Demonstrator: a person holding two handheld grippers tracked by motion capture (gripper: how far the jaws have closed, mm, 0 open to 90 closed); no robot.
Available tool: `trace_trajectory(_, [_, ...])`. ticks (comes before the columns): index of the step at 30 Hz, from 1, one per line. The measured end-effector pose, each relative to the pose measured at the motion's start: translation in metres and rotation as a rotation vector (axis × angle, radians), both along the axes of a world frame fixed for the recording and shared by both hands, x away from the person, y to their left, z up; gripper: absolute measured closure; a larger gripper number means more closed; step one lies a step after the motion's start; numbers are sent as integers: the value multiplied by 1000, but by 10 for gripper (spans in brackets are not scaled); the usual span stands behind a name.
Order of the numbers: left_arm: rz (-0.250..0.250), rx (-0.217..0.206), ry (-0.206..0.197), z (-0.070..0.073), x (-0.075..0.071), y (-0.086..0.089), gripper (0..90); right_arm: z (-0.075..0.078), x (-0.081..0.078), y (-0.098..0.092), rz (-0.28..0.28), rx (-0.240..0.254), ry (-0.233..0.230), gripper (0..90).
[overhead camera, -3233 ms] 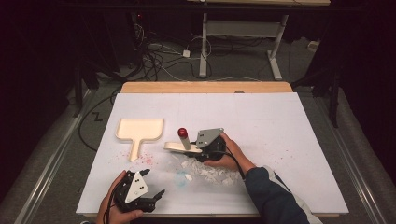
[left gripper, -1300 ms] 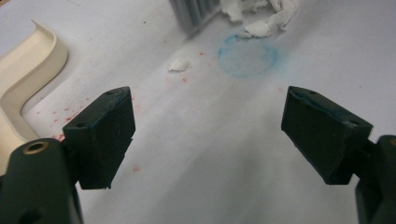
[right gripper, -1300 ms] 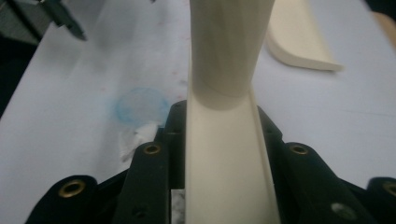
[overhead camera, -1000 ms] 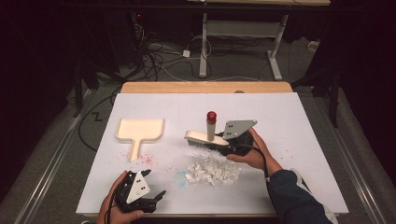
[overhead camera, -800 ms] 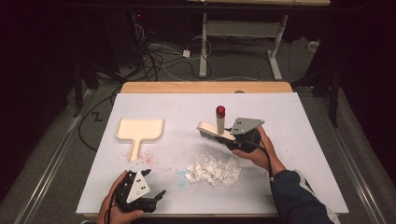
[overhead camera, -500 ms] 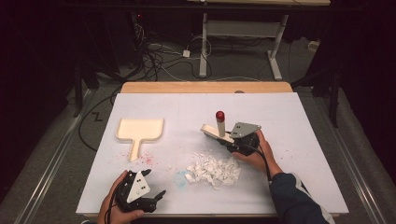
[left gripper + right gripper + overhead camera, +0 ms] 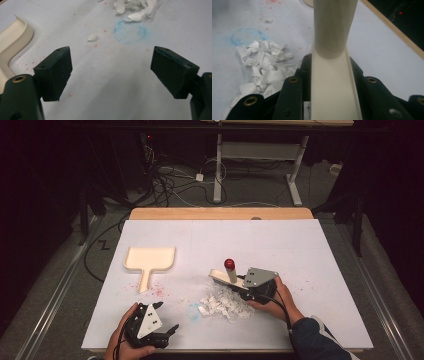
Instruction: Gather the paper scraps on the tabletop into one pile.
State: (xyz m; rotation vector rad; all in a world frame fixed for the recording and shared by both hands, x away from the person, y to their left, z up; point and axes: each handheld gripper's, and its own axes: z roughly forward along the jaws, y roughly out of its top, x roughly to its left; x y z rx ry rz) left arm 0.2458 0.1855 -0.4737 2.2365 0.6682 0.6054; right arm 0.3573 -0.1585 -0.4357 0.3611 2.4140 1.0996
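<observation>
The high view looks down from 6 o'clock; both tool views, close to the table (image 7: 300, 250), share the paper scraps (image 7: 223, 304).

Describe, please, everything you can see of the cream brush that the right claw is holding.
The brush looks like cream plastic: a flat, channel-shaped head and a round handle rising from it, tipped with a red knob. The right claw is shut on the head, holding it level, just beyond the pile of torn white paper on the white table cover. Its bristles cannot be made out.
</observation>
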Motion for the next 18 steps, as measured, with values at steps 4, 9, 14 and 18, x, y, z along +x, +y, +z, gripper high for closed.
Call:
trace_trajectory(4, [-1,-4,-14,3,-2,1,167,11,-12,-17,-108,60,6,676])
trace_trajectory(9, [-18,-2,-27,5,-6,-1,167,19,-31,-36,-286,79,-11,675])
trace_trajectory(14, [-27,-4,-28,5,-5,-3,167,12,-40,-51,-489,109,42,675])
trace_trajectory(18, [-37,0,-27,5,-5,-5,167,4,-44,-54,-578,89,76,676])
